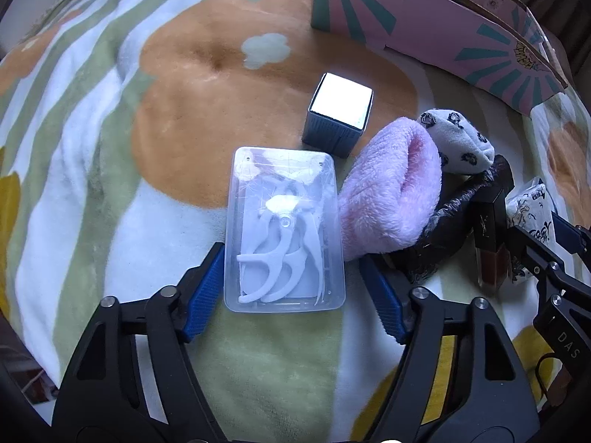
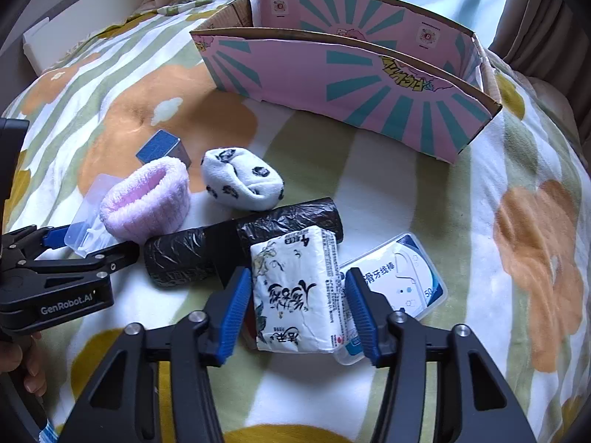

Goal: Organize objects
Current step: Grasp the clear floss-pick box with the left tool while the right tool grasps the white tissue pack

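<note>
On the bed [image 2: 406, 192], the floss case [image 1: 284, 229] lies left of the towel roll [image 1: 391, 192]; the cube [image 1: 338, 114] sits behind, the box [image 2: 351, 85] beyond; the tissue pack [image 2: 299, 291] lies on the bag roll [image 2: 207, 251].

Blanket [image 2: 332, 155]: green-white stripes, orange flowers. Cardboard box [image 2: 351, 85]: pink, teal rays. Rolled sock [image 2: 144, 199]: pink. Second sock [image 2: 242, 179]: white, black print. Bag roll [image 2: 229, 243]: black.

Blanket [image 2: 424, 192]: you see fleece, striped green and white, with orange flowers.
Curtain [image 2: 535, 11]: you find beige folds at upper right.
</note>
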Tool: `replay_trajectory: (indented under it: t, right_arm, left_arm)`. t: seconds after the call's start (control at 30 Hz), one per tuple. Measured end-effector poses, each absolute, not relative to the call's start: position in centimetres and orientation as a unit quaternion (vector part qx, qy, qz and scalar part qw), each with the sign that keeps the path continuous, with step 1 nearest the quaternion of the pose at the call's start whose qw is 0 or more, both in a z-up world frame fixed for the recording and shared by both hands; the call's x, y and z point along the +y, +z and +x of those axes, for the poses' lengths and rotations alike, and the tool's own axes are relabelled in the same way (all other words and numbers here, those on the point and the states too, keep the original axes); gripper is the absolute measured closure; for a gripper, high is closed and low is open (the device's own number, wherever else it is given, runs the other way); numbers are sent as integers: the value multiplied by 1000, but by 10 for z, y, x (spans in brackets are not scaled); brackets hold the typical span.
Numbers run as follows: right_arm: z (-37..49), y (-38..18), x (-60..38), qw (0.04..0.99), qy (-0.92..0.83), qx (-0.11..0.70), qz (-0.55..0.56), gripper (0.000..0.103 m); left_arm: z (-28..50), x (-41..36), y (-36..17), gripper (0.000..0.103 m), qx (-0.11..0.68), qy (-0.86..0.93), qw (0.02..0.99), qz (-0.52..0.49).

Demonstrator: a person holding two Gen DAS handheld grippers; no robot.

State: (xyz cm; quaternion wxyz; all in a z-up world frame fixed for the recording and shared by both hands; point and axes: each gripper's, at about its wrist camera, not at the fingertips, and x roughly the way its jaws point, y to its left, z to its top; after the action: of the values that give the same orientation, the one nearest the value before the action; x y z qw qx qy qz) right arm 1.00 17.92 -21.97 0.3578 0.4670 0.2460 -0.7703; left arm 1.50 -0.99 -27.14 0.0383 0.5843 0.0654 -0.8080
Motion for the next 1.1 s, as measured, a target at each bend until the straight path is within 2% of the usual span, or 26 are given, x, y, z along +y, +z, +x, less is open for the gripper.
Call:
replay_trajectory:
  t: [0.07,0.1,0.73,1.1]
  right_arm:
    - [11,-220,180,359,-771,246,465,62]
    - [11,-219,181,360,-771,244,465,63]
    - [5,-207,184,347,-780,228,468,66]
    - [1,-152,177,338,-800,201,452,66]
  left_arm:
    - [12,-13,-272,48,60,-808,38,584]
    - [10,-15,-271,49,59,-809,38,584]
    - [-6,-29,-251,50,63,-827,27,558]
    - [10,-18,-183,50,60,-846,16,530]
